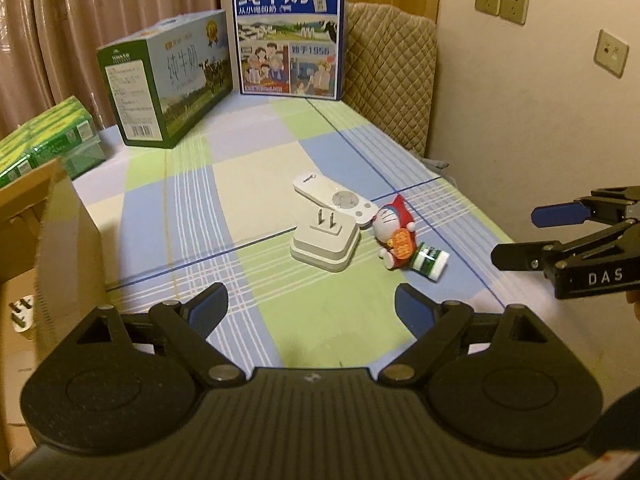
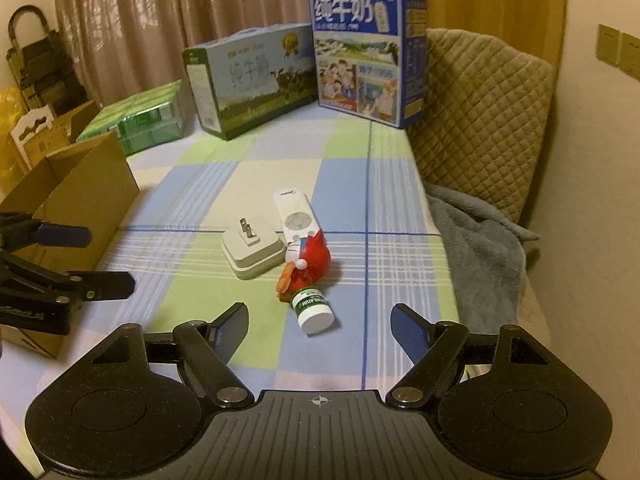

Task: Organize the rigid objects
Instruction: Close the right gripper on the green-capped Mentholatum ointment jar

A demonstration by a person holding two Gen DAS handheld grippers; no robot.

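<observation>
Both the left gripper (image 1: 310, 306) and right gripper (image 2: 319, 326) hover with jaws apart, empty, over the table's (image 2: 256, 364) near edge; mid-table lie bottle (image 2: 312, 309), Doraemon toy (image 2: 310, 261), plug adapter (image 2: 253, 249), remote (image 2: 295, 216); 2 milk cartons (image 2: 362, 56) line the far edge

Left hand-held gripper (image 1: 308, 312): matte black ribbed body, two round discs flanking it, triangular cut-outs in the linkage arms, silver pivot screws, blue pads on the fingers (image 1: 210, 310). Right hand-held gripper (image 2: 320, 328): same black build, blue-padded fingers (image 2: 410, 330), small crosshair mark on the body; its side carries white "DAS" lettering in the left wrist view.
</observation>
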